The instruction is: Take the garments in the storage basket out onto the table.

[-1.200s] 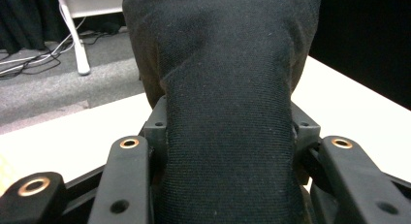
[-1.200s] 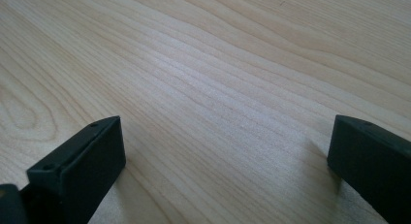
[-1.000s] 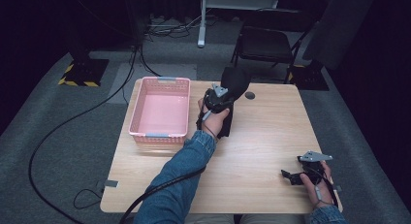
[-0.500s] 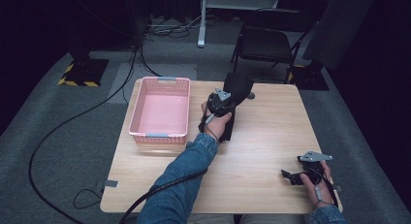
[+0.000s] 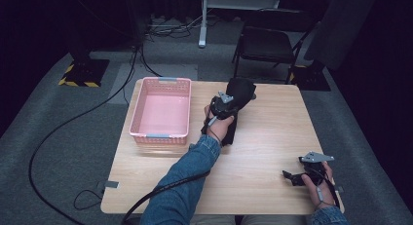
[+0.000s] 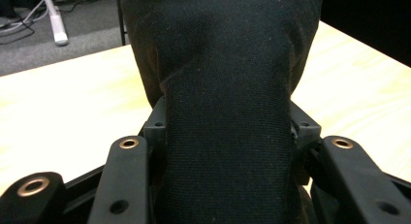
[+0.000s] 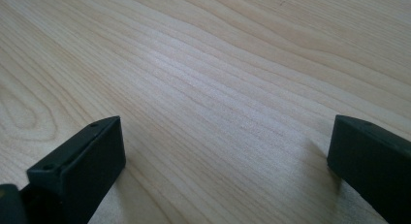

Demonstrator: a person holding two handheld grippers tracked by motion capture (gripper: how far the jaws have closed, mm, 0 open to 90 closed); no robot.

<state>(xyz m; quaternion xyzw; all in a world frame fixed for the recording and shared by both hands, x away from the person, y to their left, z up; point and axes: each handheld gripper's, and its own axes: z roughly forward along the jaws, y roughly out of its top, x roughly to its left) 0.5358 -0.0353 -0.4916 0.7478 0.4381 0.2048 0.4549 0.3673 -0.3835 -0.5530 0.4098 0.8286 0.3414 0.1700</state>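
A black cloth lies bunched on the wooden table near its far edge, right of the pink basket. My left gripper is shut on this cloth; in the left gripper view the black fabric runs between the two jaws and spreads out ahead over the tabletop. Part of the cloth trails back under the left hand. My right gripper rests low at the table's near right corner. Its jaws stand wide apart over bare wood, holding nothing.
The pink basket has nothing in it and sits at the table's far left. A black folding chair stands behind the table on the grey carpet. A cable trails from the left forearm off the near edge.
My left gripper has carried the black cloth to the right and down toward the table's far middle, away from the basket. The right gripper has stayed put.
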